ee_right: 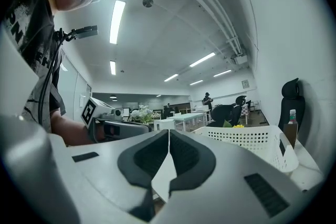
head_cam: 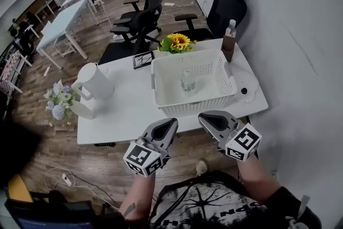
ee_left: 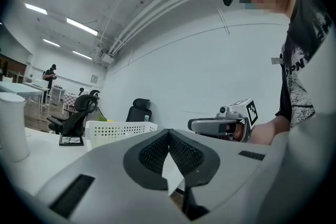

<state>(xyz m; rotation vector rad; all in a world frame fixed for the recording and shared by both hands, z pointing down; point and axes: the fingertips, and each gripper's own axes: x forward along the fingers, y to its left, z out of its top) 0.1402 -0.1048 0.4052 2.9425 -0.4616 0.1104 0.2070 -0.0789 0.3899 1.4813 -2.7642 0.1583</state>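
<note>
White office table (head_cam: pixel 128 110) ahead, perforated white basket (head_cam: pixel 194 106) near its front edge; left gripper (head_cam: pixel 171 124) and right gripper (head_cam: pixel 207 118) both clenched, empty, hovering just short of it, nothing grasped yet.

The small pale thing (head_cam: pixel 187 81) inside the white basket (head_cam: pixel 195 105) is too small to identify; in the left gripper view and the right gripper view the basket's wall hides it. A brown box (head_cam: pixel 229 46) covers the lower half of the bottle (head_cam: pixel 231 26)
</note>
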